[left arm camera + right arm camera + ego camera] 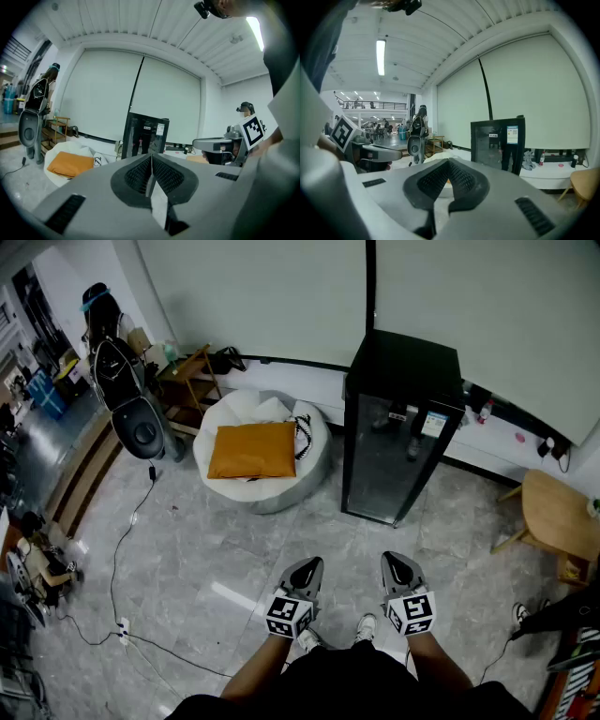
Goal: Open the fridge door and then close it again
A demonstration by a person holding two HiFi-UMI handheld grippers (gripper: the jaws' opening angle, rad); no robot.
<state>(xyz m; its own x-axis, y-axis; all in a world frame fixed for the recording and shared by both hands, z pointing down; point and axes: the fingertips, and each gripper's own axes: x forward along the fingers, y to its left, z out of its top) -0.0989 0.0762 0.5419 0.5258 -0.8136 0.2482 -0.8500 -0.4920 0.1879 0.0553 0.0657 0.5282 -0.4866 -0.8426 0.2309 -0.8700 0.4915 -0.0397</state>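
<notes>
The fridge is a tall black cabinet with a glass door, standing shut against the far wall. It also shows ahead in the left gripper view and the right gripper view. My left gripper and right gripper are side by side, well short of the fridge, both pointing toward it. Each has its jaws closed together with nothing between them. The door's handle cannot be made out.
A white beanbag with an orange cushion lies left of the fridge. A wooden stool stands to its right. A scooter and a wooden shelf are at the far left; a cable trails over the floor.
</notes>
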